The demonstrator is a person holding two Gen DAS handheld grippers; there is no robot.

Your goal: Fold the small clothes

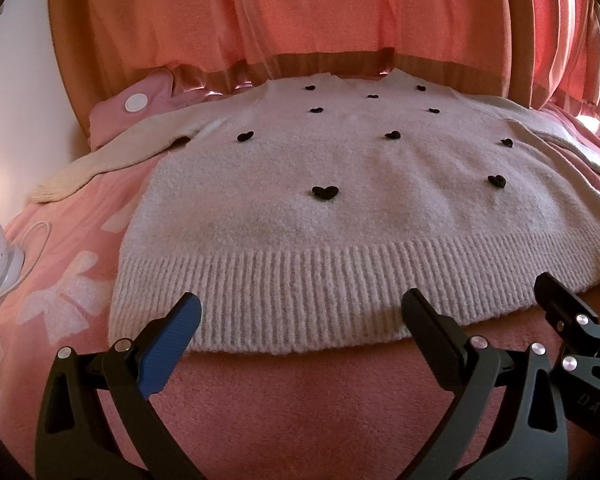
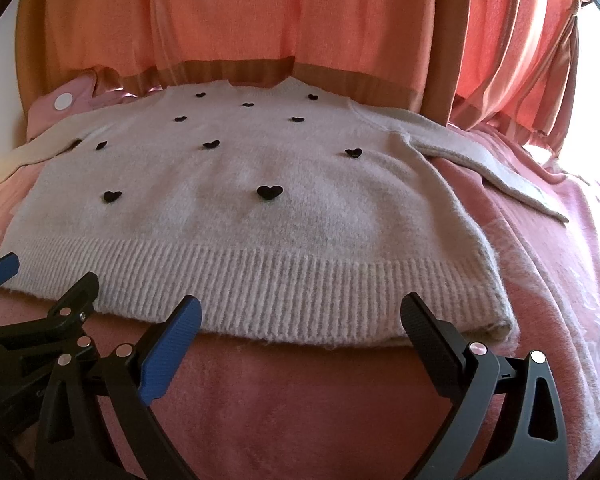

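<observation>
- The cream heart-dotted sweater (image 1: 340, 208) is lying flat, face up, on the pink blanket (image 1: 300, 400), hem nearest you.
- You are holding the left gripper (image 1: 300, 320) and right gripper (image 2: 300, 320) released, empty, at the ribbed hem (image 2: 300, 288).
- Judged soft, light, stretchy: pinch the hem corners.
</observation>
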